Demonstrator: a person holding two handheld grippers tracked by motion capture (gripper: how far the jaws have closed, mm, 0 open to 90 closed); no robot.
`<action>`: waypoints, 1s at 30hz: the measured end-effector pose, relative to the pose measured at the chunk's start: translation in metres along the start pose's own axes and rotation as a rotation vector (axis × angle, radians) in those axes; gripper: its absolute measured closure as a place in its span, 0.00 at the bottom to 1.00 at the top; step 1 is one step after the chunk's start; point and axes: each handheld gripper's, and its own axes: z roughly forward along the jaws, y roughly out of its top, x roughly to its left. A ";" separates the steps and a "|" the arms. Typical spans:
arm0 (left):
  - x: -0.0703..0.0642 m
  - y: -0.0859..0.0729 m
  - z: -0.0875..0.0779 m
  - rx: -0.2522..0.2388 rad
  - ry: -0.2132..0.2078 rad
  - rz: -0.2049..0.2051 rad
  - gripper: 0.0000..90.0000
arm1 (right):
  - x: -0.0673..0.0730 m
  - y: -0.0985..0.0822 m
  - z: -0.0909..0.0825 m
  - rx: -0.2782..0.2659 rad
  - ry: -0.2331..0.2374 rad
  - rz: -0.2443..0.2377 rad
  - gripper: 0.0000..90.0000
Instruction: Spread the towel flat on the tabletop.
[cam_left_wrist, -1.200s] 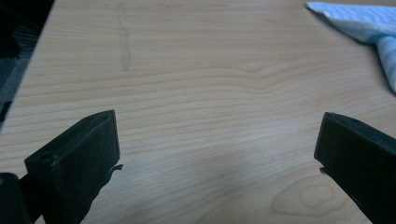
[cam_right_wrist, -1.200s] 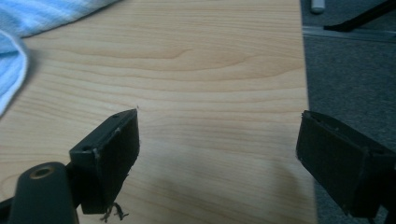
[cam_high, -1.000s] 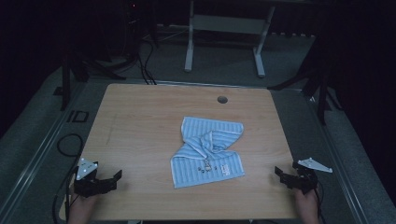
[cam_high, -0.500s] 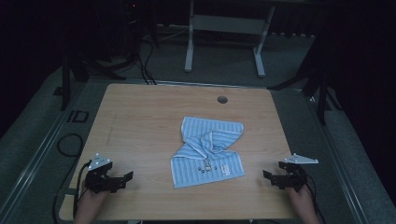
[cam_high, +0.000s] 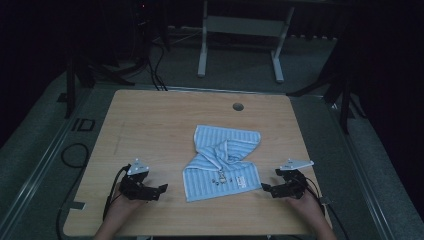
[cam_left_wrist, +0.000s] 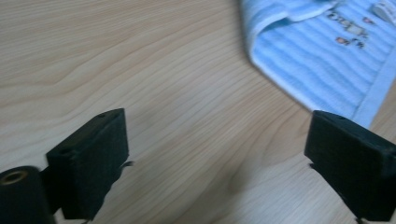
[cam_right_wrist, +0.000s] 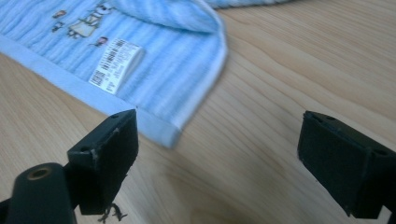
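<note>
A light blue striped towel (cam_high: 222, 162) lies crumpled and partly folded on the middle of the wooden table (cam_high: 150, 125). My left gripper (cam_high: 161, 190) rests low at the towel's near left, a short gap from its corner. Its jaws stand wide but have just been closing slightly, with nothing between them. In the left gripper view the towel's corner (cam_left_wrist: 322, 60) lies ahead to the right of my left gripper (cam_left_wrist: 219, 135). My right gripper (cam_high: 267, 189) is open at the towel's near right corner. In the right gripper view the hemmed corner (cam_right_wrist: 154, 60) with a white barcode label (cam_right_wrist: 116, 65) lies just before my right gripper (cam_right_wrist: 217, 130).
A round cable hole (cam_high: 238, 106) sits near the table's far edge. Beyond the table stands a white frame (cam_high: 240, 30) on the floor. Black cables (cam_high: 75, 150) loop on the floor at the left. Dark stands flank the table's far corners.
Both hands have slid inward along the near edge toward the towel, the left rightward and the right leftward. The towel has not moved.
</note>
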 end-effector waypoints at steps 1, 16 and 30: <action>-0.003 0.003 0.003 0.007 -0.002 0.011 0.08 | 0.001 0.002 0.001 0.000 0.007 0.000 0.15; -0.047 0.036 0.045 0.030 -0.075 0.171 0.19 | 0.019 0.044 0.023 -0.032 0.051 -0.093 0.24; -0.088 0.079 0.091 0.066 -0.119 0.283 0.39 | 0.040 0.085 0.058 0.010 0.090 -0.216 0.48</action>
